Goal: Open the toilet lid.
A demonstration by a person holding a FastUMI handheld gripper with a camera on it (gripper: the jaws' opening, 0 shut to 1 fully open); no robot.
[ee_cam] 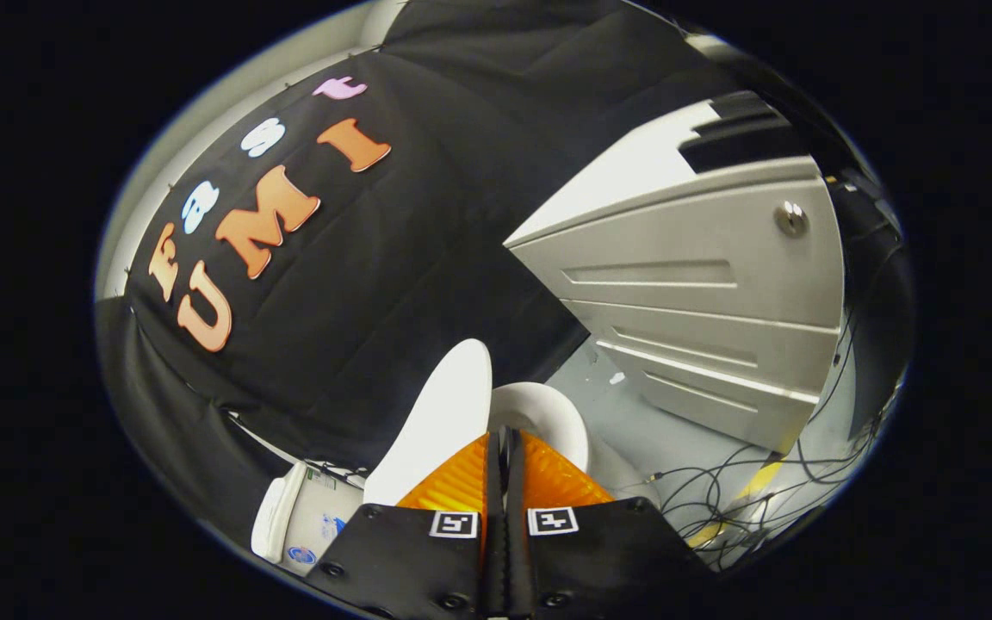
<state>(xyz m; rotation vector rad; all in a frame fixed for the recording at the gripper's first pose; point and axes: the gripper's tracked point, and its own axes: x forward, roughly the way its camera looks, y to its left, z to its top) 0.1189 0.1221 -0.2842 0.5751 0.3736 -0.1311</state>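
Note:
The white toilet lid stands lifted off the seat, tilted toward the tank at its left. Its edge runs straight down into the narrow gap between my fingers. My gripper is shut on that front edge of the lid, one finger on each face. To the right of the lid, just beyond the fingertips, the white seat ring and bowl lie uncovered. The part of the lid's rim inside the grip is hidden by the fingers.
A grey ribbed cabinet with a round metal knob stands beyond the toilet on the right. Loose black cables and a yellow strip lie on the pale floor beside the bowl. Black cloth walls the booth behind the tank.

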